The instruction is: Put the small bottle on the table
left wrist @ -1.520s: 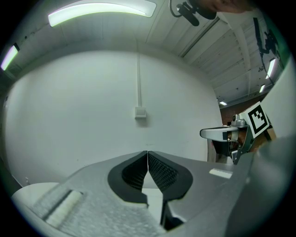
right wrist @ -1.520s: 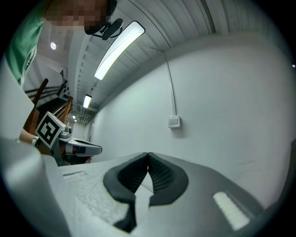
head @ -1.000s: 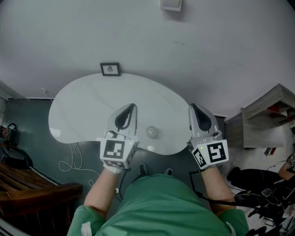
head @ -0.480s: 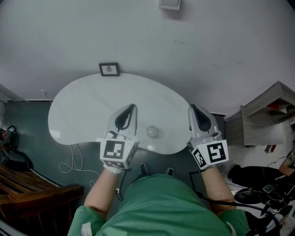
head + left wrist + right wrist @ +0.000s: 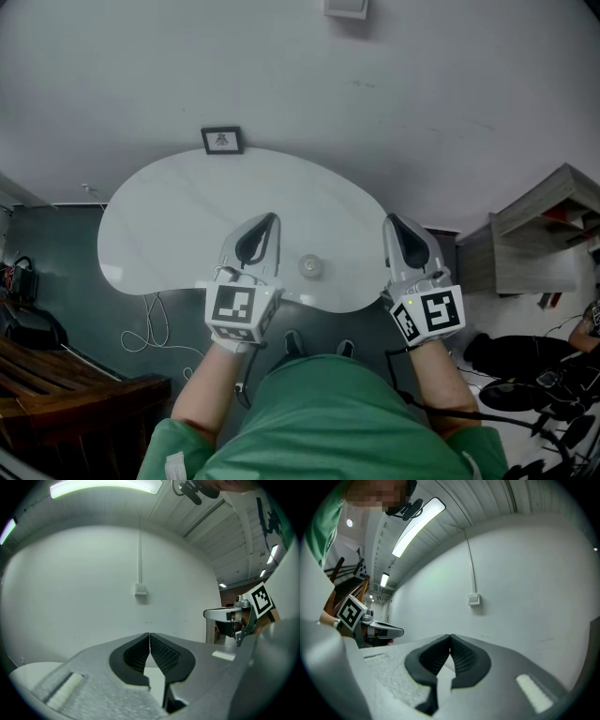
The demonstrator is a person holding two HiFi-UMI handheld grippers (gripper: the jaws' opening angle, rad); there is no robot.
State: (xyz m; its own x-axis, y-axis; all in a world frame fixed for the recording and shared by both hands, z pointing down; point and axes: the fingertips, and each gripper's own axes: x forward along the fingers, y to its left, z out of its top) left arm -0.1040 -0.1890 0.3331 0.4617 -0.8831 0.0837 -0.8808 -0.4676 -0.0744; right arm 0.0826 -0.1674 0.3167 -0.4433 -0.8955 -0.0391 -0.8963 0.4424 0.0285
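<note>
Left gripper (image 5: 269, 218) and right gripper (image 5: 391, 219) fingers are pressed together; the bottle (image 5: 310, 266) is set between them by the bench (image 5: 187, 206) edge, open bench ahead.

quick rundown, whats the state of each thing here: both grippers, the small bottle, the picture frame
left gripper: shut, nothing between its jaws
right gripper: shut, nothing between its jaws
small bottle: standing on the white table near its front edge, between the two grippers, touched by neither
picture frame: at the table's far edge by the wall, well apart from the bottle
</note>
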